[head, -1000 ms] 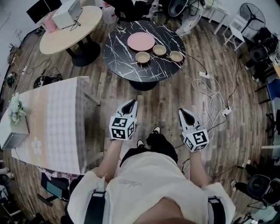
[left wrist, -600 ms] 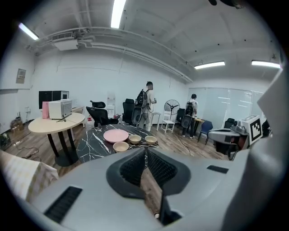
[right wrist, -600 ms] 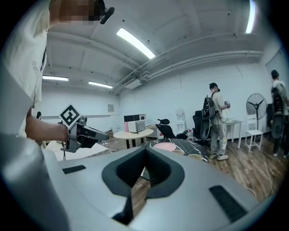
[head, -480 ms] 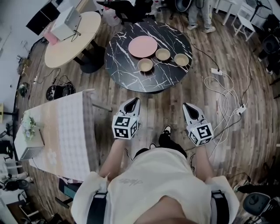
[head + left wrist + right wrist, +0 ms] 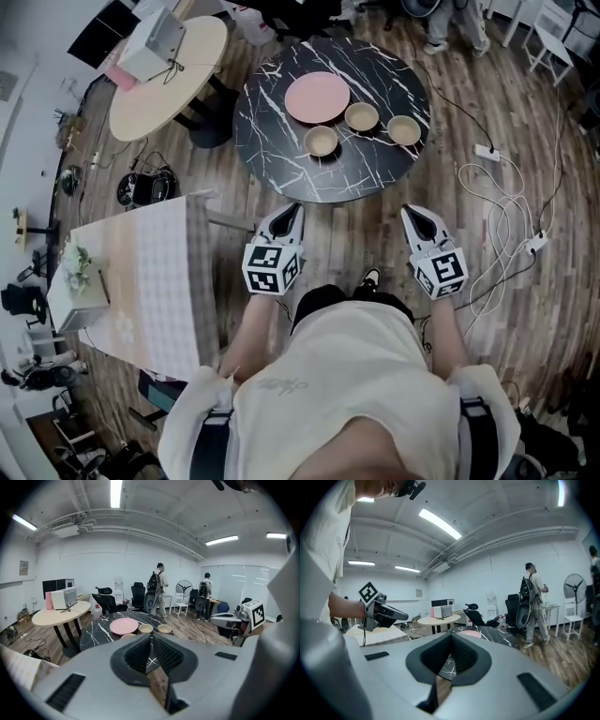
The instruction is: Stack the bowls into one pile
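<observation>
Three tan bowls (image 5: 322, 141) (image 5: 361, 116) (image 5: 404, 129) stand apart on a round black marble table (image 5: 281, 150), next to a pink plate (image 5: 317, 97). My left gripper (image 5: 292, 212) and right gripper (image 5: 412, 214) hang over the wooden floor just short of the table's near edge, both shut and holding nothing. In the left gripper view the jaws (image 5: 151, 637) meet, with the plate (image 5: 124, 626) and bowls (image 5: 146, 628) (image 5: 164, 629) beyond them. The right gripper view also shows its jaws (image 5: 452, 637) meeting, pointed at the table (image 5: 497, 637).
A long table with a checked cloth (image 5: 141, 281) stands close on my left. A round beige table (image 5: 178, 75) carries a white box. Cables and a power strip (image 5: 506, 202) lie on the floor at right. People (image 5: 158, 592), office chairs and a fan stand behind the black table.
The black table and bowls have come nearer in the head view as both grippers travelled toward it. Both grippers stay shut throughout.
</observation>
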Demonstrator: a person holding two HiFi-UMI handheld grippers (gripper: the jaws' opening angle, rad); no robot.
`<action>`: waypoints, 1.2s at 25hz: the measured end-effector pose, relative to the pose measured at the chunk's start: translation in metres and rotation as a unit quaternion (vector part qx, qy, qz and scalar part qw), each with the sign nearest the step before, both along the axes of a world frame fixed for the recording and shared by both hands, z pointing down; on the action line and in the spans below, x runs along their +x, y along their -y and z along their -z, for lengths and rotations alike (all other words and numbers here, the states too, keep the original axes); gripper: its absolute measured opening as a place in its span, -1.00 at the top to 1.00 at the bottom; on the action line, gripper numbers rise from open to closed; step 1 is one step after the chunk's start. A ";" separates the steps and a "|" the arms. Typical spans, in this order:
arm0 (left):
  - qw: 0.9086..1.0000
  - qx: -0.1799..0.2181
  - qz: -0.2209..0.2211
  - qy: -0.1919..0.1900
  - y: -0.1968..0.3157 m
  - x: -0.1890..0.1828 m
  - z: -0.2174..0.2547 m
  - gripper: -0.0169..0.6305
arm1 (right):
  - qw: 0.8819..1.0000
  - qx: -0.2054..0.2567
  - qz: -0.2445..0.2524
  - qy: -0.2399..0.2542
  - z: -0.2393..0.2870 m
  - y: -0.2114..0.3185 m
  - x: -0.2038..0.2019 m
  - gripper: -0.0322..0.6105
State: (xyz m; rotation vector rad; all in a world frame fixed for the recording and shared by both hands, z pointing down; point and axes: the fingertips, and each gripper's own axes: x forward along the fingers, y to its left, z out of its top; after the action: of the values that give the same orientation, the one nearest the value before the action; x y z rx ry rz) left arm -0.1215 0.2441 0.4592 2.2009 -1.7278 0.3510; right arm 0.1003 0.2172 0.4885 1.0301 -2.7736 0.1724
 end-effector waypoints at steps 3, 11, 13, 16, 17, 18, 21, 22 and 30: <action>1.000 -0.005 0.012 -0.003 0.002 -0.008 -0.003 0.85 | 1.000 -0.007 0.014 0.004 -0.008 0.005 -0.006 0.89; 1.000 -0.002 0.016 -0.005 0.032 -0.017 -0.018 0.46 | 0.999 -0.034 0.010 0.008 -0.023 0.029 -0.016 0.89; 1.000 -0.009 0.015 -0.015 0.046 -0.020 -0.025 0.47 | 0.999 -0.036 0.005 0.000 -0.021 0.036 -0.017 0.89; 1.000 -0.016 0.005 -0.021 0.071 -0.024 -0.031 0.47 | 0.999 -0.038 -0.009 -0.014 -0.016 0.051 -0.016 0.89; 1.000 -0.015 0.000 -0.023 0.080 -0.025 -0.030 0.47 | 0.999 -0.039 -0.014 -0.017 -0.014 0.058 -0.015 0.89; 1.000 -0.011 -0.004 -0.024 0.091 -0.026 -0.028 0.47 | 0.999 -0.038 -0.018 -0.020 -0.012 0.065 -0.016 0.89; 1.000 -0.001 -0.014 -0.025 0.119 -0.036 -0.022 0.47 | 0.999 -0.027 -0.020 -0.036 0.000 0.082 -0.027 0.89; 0.999 0.000 -0.017 -0.027 0.127 -0.040 -0.022 0.47 | 0.999 -0.018 -0.019 -0.047 0.005 0.088 -0.032 0.89; 0.998 -0.011 -0.038 -0.041 0.188 -0.071 -0.036 0.47 | 0.997 -0.016 -0.009 -0.074 0.011 0.135 -0.086 0.88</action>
State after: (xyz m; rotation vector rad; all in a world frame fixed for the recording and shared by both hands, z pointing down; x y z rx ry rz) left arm -0.1927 0.0563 0.4947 2.2364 -1.5937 0.2922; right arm 0.0147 0.0821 0.4776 1.0165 -2.6208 0.1365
